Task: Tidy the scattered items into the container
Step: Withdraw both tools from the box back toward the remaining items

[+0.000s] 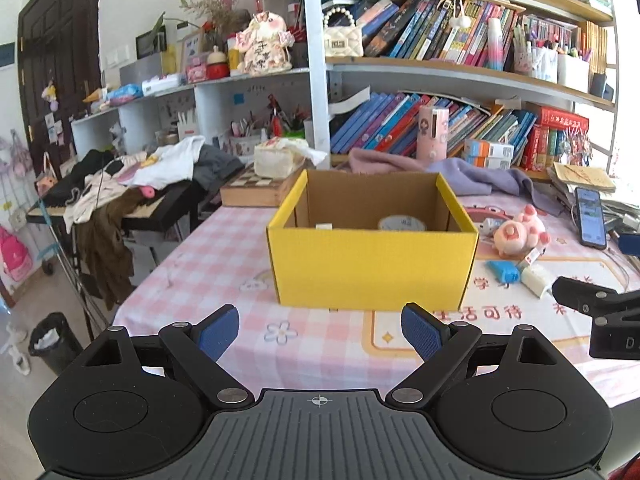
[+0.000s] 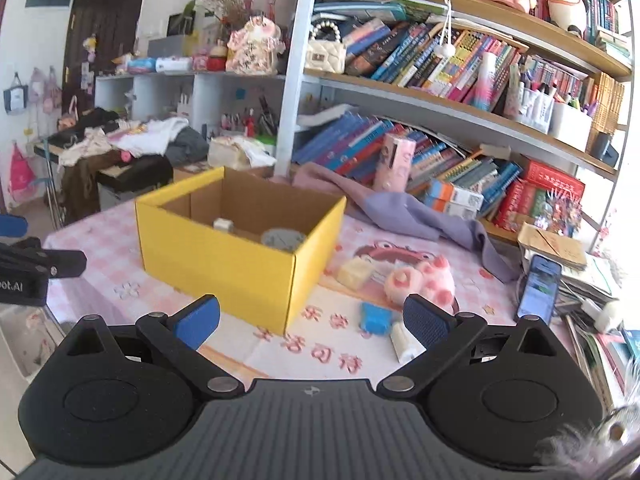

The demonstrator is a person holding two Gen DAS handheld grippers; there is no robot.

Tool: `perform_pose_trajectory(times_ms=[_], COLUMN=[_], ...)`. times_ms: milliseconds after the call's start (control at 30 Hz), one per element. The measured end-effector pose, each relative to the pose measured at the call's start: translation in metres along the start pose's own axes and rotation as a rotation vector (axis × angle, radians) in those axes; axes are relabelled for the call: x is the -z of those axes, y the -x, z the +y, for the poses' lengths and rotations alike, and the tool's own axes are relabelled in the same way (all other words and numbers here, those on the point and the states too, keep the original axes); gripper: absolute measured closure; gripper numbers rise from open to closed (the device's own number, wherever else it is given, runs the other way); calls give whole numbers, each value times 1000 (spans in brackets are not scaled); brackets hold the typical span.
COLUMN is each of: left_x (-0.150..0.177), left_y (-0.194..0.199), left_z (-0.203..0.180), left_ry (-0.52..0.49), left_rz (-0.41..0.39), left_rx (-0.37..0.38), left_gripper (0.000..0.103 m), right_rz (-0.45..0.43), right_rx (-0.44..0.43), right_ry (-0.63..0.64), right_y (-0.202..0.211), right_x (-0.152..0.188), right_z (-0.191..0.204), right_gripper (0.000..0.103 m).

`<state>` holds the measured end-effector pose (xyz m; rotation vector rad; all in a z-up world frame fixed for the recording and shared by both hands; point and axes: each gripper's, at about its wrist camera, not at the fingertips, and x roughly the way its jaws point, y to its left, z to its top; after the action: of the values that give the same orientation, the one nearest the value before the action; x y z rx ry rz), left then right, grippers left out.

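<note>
step: reaching for strays | both hand-held grippers, left point(image 1: 320, 330) & right point(image 2: 312, 322), wide open, empty | pink plush pig point(image 2: 422, 282), blue plastic block point(image 2: 376, 318) on desk right of yellow cardboard box point(image 2: 236, 256) | next, I reckon: right grabs block.

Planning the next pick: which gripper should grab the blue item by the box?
Right. The blue item lies just ahead of the open right gripper, right of the box. The left gripper, also open, faces the box front, item off to its side.
</note>
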<state>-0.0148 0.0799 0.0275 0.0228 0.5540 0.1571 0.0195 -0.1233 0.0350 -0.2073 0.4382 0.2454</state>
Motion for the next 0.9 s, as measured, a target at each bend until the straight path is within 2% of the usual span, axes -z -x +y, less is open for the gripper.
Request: perform_pose_trajectory(times_ms=[133,367,633,900], left_x=[9,19,29,31], left_y=[-2,-4,-8,-12], left_z=[-3,-15,-31,-39], left_ry=[0,-27,-71,-90], left_rz=[15,47,123,147], left_rx=[0,50,138,142], left_gripper=[12,12,12,12], right_rz=[22,71,200,243], right_rx=[2,-2,-28,-4], right_ry=[13,0,-145,-146], right_y=[5,13,6,2], right_x=[13,23,37,43], right_z=[2,-1,-21,-20], right_gripper=[4,4,5,5])
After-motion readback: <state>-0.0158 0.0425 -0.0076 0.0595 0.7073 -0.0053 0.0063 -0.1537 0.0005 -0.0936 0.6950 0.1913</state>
